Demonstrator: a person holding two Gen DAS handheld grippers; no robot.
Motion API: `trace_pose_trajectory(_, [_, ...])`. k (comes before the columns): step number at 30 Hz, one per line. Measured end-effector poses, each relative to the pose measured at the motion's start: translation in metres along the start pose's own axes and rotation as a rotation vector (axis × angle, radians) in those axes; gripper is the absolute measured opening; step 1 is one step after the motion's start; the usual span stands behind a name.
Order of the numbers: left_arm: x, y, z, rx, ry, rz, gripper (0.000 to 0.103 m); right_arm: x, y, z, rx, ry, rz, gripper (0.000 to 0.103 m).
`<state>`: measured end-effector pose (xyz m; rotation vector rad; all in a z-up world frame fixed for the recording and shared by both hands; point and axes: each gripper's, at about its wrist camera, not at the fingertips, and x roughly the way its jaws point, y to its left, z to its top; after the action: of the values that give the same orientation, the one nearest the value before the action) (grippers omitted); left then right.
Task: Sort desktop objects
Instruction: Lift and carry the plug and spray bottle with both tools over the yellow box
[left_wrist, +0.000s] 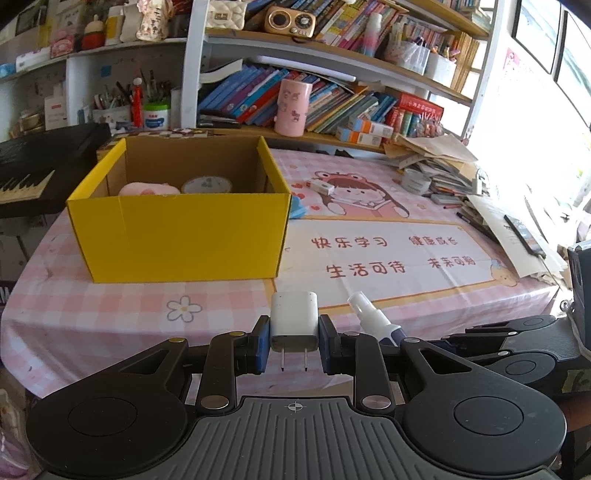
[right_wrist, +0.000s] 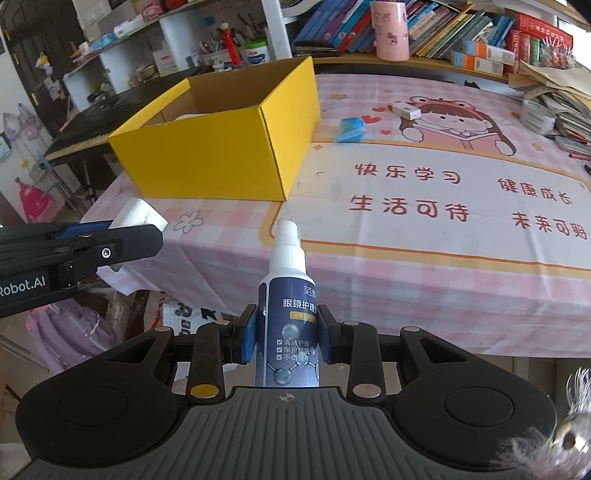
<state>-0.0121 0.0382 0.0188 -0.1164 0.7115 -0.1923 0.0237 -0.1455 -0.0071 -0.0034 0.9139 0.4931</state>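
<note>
Both hand-held grippers are loaded: my left hand-held gripper (left_wrist: 294, 345) clamps a white charger (left_wrist: 294, 321), prongs toward me, and my right hand-held gripper (right_wrist: 287, 334) grips a spray bottle (right_wrist: 288, 317), nozzle forward. Each hangs at the bench (left_wrist: 110, 314) edge, short of the yellow box (left_wrist: 184, 236). I judge this the carry step; next I must lift both over the near wall and let go inside. That wall hides most of the box's contents: something pink and something round, hard to identify.
</note>
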Motion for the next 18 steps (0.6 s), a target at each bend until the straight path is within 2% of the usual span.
trace_pose_trajectory(18, [-0.008, 0.004, -0.004, -0.015, -0.008, 0.005, 0.025, 0.001, 0.013, -0.001, -0.041, 0.012, 0.007, 0.030])
